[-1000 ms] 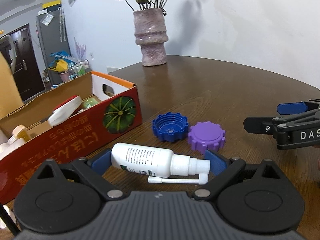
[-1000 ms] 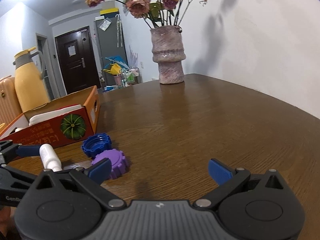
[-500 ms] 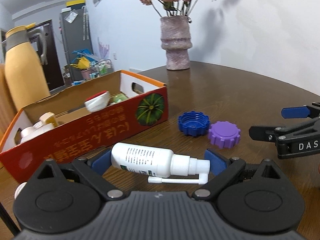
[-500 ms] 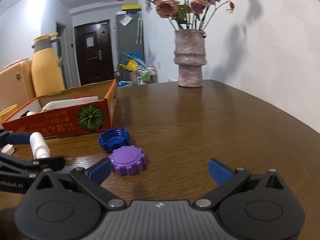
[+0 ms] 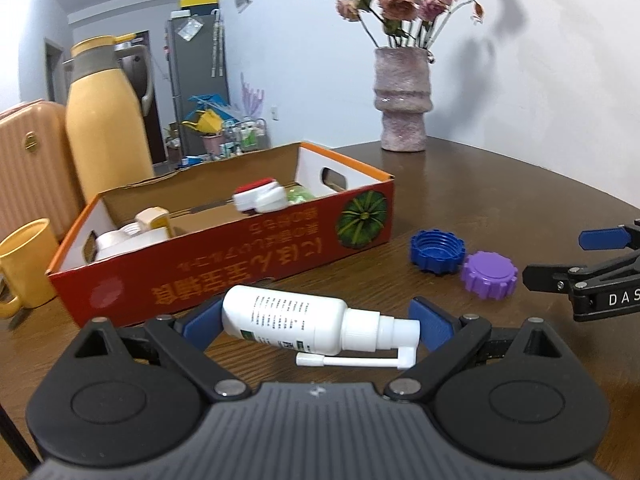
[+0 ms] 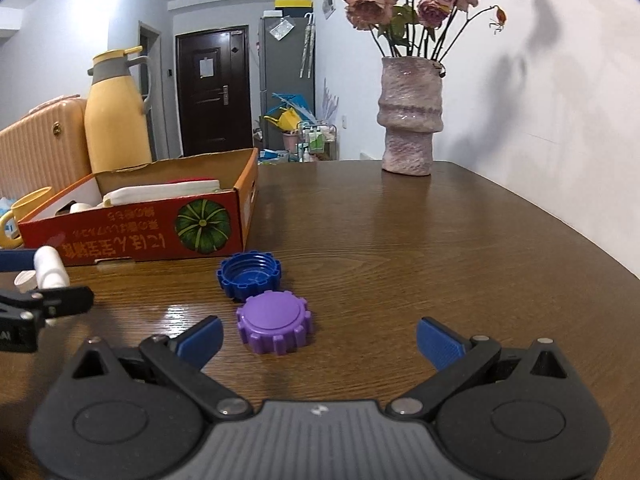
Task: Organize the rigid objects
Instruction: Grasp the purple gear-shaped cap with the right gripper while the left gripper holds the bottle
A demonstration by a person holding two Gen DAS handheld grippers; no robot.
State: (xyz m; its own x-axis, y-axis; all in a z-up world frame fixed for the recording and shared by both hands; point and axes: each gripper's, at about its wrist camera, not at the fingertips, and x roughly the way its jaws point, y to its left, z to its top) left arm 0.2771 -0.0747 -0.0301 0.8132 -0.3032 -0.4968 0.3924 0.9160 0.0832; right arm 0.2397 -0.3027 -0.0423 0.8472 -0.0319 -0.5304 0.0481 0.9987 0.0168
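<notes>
While the spray bottle (image 5: 288, 318) is clamped lengthwise by the left gripper (image 5: 310, 322) near the box (image 5: 224, 268), two caps (blue cap (image 6: 249, 271), purple cap (image 6: 274, 323)) are faced by the wide-open, empty right gripper (image 6: 318, 340).

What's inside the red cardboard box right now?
In the red cardboard box: a white item with a red cap, something green beside it, and white containers at the near end. The front wall hides the box floor.

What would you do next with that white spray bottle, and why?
Probably carry it up and over the box's near wall. The left gripper holds the spray bottle lengthwise, just short of the open cardboard box, which already holds similar items.
</notes>
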